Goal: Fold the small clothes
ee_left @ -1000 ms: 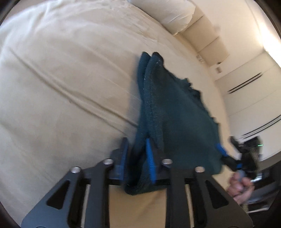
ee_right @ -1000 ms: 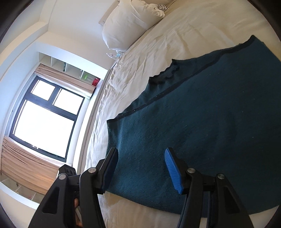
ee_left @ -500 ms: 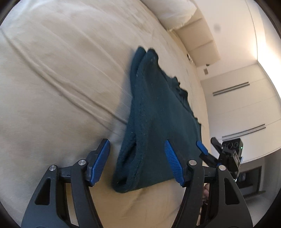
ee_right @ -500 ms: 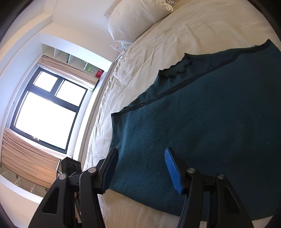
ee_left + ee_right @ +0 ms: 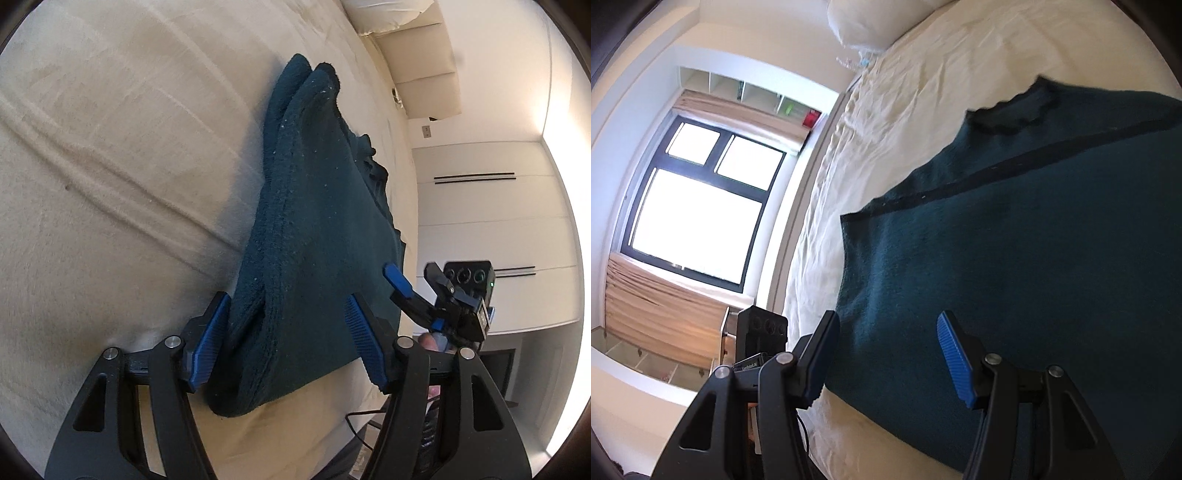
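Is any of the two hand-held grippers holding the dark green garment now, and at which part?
Neither; both hand-held grippers are open around the garment's near edge.

I see the folded dark teal knitted garment [image 5: 317,229] lying on the cream bed sheet [image 5: 110,155]. My left gripper [image 5: 284,347] straddles its near folded end; my right gripper [image 5: 886,354] sits at its near edge. A white pillow [image 5: 871,22] lies beyond, the black-framed window [image 5: 698,206] off left.
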`<control>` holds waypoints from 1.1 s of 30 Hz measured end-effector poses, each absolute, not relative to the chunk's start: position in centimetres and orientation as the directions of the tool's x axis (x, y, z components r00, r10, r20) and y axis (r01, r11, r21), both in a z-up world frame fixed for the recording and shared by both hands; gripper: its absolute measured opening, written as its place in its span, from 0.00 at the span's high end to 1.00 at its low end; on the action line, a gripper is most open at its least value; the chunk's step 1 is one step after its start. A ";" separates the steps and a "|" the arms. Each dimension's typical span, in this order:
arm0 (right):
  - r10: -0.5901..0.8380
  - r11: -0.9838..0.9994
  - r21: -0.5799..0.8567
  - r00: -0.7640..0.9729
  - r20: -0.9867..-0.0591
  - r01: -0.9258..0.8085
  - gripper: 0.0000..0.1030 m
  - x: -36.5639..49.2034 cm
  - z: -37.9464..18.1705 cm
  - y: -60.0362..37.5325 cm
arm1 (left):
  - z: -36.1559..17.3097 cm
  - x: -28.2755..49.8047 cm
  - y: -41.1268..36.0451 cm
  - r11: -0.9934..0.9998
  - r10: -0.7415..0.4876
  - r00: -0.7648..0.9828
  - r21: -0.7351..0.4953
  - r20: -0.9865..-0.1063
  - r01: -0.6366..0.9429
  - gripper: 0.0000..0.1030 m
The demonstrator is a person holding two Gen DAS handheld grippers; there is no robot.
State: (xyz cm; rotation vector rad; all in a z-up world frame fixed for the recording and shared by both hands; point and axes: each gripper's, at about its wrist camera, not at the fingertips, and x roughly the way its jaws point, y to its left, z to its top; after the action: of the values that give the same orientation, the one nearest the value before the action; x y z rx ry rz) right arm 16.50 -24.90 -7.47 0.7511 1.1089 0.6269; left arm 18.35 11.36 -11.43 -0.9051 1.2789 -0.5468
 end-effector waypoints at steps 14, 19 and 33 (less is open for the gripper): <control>0.800 0.559 0.829 0.264 -0.538 -0.004 0.43 19.0 -11.0 -24.4 | -12.2 18.2 11.3 0.508 -0.810 0.241 -0.845 -0.535 -0.169 0.89; 0.825 0.514 0.858 0.269 -0.497 0.008 0.42 19.0 -11.1 -25.4 | -8.5 17.6 10.3 0.568 -0.768 0.282 -0.815 -0.575 -0.112 0.90; 0.881 0.345 0.938 0.345 -0.324 -0.002 0.23 18.9 -9.3 -35.3 | -5.4 17.4 -10.3 0.764 -0.646 0.206 -0.626 -0.735 0.157 0.90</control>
State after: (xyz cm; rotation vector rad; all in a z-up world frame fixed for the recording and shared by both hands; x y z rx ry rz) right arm 18.90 -35.28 -9.25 1.0554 1.0554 0.7381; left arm 17.44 -10.30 -5.41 -0.4687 1.2471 -0.5886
